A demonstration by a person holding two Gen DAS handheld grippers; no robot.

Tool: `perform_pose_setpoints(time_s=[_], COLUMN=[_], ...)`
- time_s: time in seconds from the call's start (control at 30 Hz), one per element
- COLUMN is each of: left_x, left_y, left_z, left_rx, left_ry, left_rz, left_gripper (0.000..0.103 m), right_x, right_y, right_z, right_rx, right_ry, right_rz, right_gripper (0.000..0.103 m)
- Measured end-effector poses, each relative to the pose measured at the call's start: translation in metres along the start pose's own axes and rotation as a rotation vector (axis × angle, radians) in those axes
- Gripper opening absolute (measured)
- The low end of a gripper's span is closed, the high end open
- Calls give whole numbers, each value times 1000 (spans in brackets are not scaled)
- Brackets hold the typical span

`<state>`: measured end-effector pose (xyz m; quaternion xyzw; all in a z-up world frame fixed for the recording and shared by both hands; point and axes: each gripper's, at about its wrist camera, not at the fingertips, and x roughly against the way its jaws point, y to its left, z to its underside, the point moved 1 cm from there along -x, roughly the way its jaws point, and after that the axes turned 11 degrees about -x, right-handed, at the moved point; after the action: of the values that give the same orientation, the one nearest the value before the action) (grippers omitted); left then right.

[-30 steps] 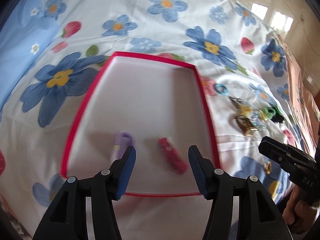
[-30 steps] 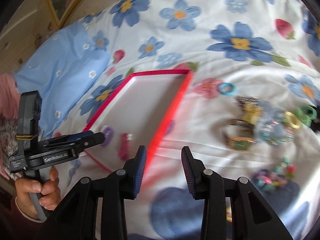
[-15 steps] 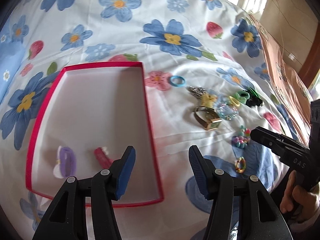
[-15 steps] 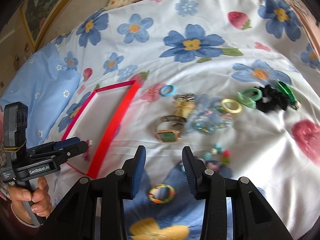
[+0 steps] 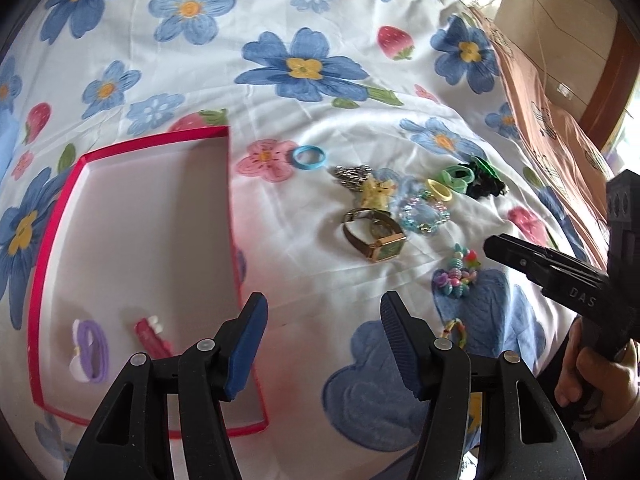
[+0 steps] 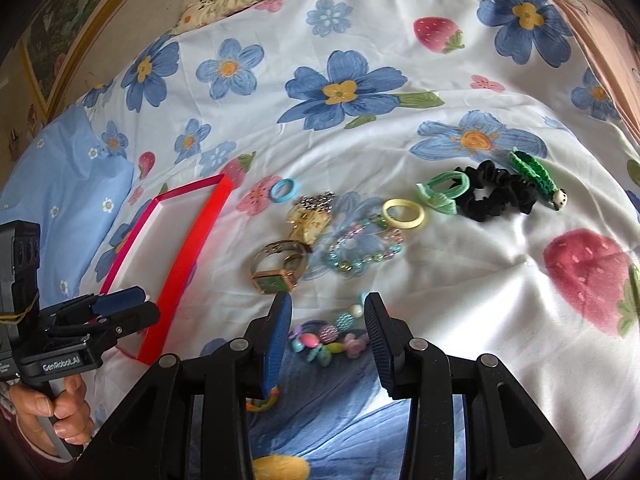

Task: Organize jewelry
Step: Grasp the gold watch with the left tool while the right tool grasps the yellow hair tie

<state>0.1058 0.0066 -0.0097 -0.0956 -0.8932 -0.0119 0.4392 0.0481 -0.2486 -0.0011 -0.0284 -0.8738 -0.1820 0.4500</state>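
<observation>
- The right gripper (image 6: 326, 330) was spread wide and empty, poised over a colourful bead bracelet (image 6: 330, 342) on the flowered bedsheet (image 6: 360, 40).
- The left gripper (image 5: 322, 340), also spread and empty, hung at the red tray (image 5: 52, 216), which held a purple ring (image 5: 90, 350) and a red clip (image 5: 152, 334).
- Risk: on soft, creased fabric, the fingers could pinch sheet with the beads or snag the small ring (image 6: 262, 400) beside them.

Red-rimmed tray (image 5: 52, 216) (purple ring (image 5: 94, 350) inside)
</observation>
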Motion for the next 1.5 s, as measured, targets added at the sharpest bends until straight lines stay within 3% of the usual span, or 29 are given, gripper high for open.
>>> perform_pose_setpoints(time_s=[0.4, 0.83, 1.03, 1.1, 1.13, 1.2, 1.3, 1.5], left_x=[-49, -107, -120, -121, -122, -121, -121, -112], left_y=[-24, -30, -34, -35, -35, -36, -36, -29], left_z=[-33, -61, -59, -60, -60, -60, -57, -51], left_rx=[-170, -251, -276, -279, -279, -277, -275, -229], left_ry=[36, 76, 101, 103, 105, 102, 101, 90], left_rz=[71, 120, 135, 138, 145, 174, 182, 201], left_gripper=[59, 56, 44, 33, 31, 14, 8, 7], right_x=[-15, -60, -77, -82, -84, -87, -84, -65], right_y=[-19, -47, -57, -56, -56, -56, -54, -41], right_z=[-22, -57, -65, -67, -67, -67, -66, -59], right_rx=[-24, -97, -130, -124, -118, -114, -107, -76], right_ry=[9, 31, 35, 32, 28, 30, 25, 8], right_rz=[36, 99, 120, 133, 140, 146, 134, 81], right_gripper=[39, 39, 36, 29, 20, 4, 3, 2])
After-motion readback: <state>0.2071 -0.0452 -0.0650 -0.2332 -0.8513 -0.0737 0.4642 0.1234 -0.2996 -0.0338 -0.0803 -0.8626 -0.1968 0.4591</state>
